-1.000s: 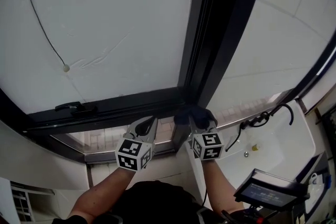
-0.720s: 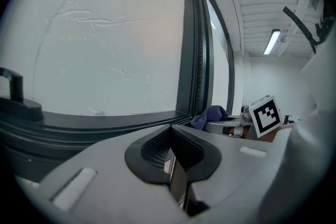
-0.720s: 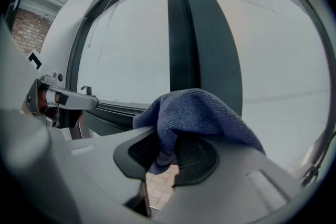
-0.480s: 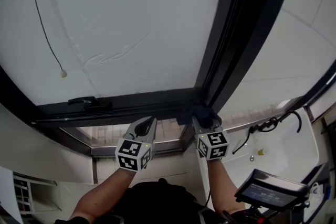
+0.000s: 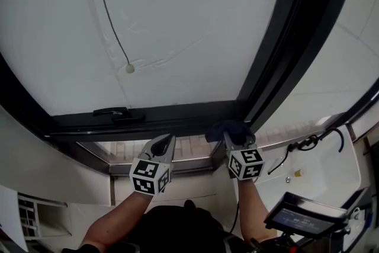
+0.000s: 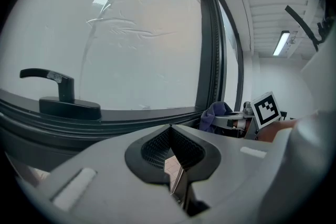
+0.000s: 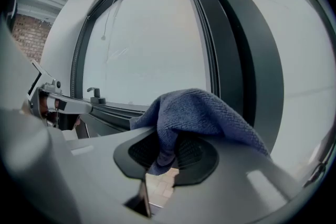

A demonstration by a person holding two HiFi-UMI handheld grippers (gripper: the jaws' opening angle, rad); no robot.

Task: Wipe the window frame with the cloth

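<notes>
Right gripper (image 7: 167, 157): jaws pinched on a fold of the blue cloth (image 7: 205, 113), with the rest bunched over the jaw tips. Cloth position: at the lower corner of the dark window frame (image 5: 262, 89), where the bottom rail (image 5: 177, 111) meets the upright post (image 7: 239, 60). The head view suggests contact with the frame but does not settle it. Left gripper (image 6: 170, 147): jaws together, nothing between them. It is held just beside the right gripper, below the rail, on the side toward the handle (image 5: 116, 112). Governing relation: from the cloth the rail's long axis runs to the person's left, past the left gripper toward the handle, while the post's long axis rises up and away. The right gripper is the nearer tool to both. Judgement: the coming wipe calls for travel along one of these two axes, with the cloth pressed onto the frame.
</notes>
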